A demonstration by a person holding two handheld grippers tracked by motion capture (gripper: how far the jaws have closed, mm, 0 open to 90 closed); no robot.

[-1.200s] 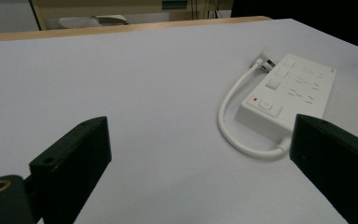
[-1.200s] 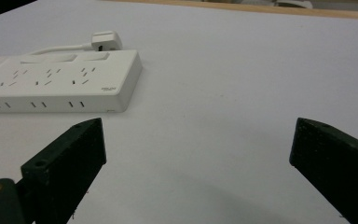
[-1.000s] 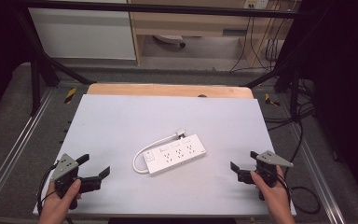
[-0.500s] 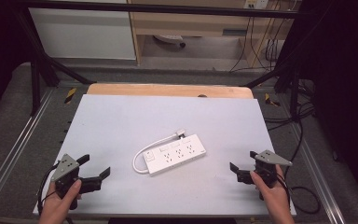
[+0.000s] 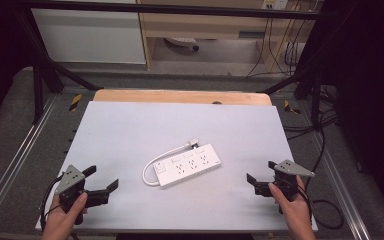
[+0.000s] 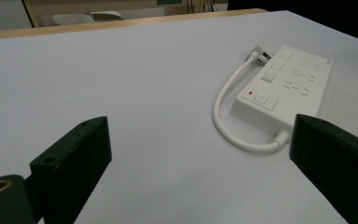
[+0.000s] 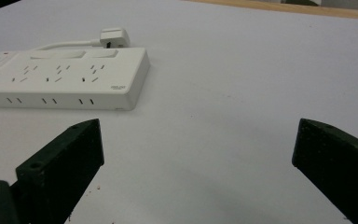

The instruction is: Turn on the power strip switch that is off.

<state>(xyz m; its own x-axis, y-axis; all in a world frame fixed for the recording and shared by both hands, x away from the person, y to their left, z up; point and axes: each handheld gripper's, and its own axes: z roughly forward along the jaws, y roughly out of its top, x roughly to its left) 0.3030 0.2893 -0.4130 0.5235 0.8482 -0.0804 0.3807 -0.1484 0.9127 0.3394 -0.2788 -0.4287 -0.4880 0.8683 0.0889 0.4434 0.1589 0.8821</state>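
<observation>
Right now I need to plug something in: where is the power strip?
In the high view the power strip lies near the middle of the white table, slightly toward the person, between the two hand-held grippers.

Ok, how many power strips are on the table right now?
1. The white power strip lies near the middle of the table, between the left gripper and the right gripper, its short cord looped beside it.

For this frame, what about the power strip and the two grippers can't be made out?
- Power strip: small print near its end in the right gripper view, too small to read.
- Plug: prongs face away.
- Left gripper, right gripper: in their own views, jaws cut by the bottom and right edges.
</observation>
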